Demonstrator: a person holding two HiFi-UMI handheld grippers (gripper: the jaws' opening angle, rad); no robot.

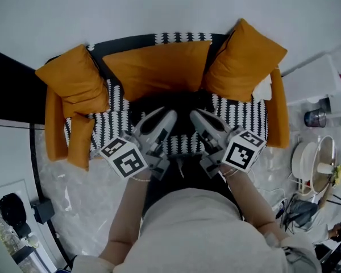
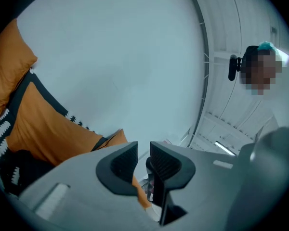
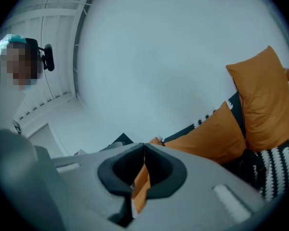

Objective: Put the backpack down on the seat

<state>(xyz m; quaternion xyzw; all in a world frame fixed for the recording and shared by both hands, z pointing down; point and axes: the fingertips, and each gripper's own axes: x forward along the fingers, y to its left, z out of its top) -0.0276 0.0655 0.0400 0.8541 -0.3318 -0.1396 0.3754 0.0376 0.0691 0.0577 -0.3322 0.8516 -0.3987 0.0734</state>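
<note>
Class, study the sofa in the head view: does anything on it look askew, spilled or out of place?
Yes. On the sofa, the right orange cushion stands tipped up on one corner, and the left orange cushion sits tilted out over the sofa's end. The middle cushion lies straight. Nothing looks spilled or damaged.

The sofa is standing against the wall. Three cushions are leaning on its backrest: the left cushion, the middle cushion and the right cushion. The backpack is lying on the seat in front of the middle cushion. The left hand-held gripper and the right hand-held gripper are hovering side by side over the seat's front edge. A fan is standing on the floor to the sofa's right.
</note>
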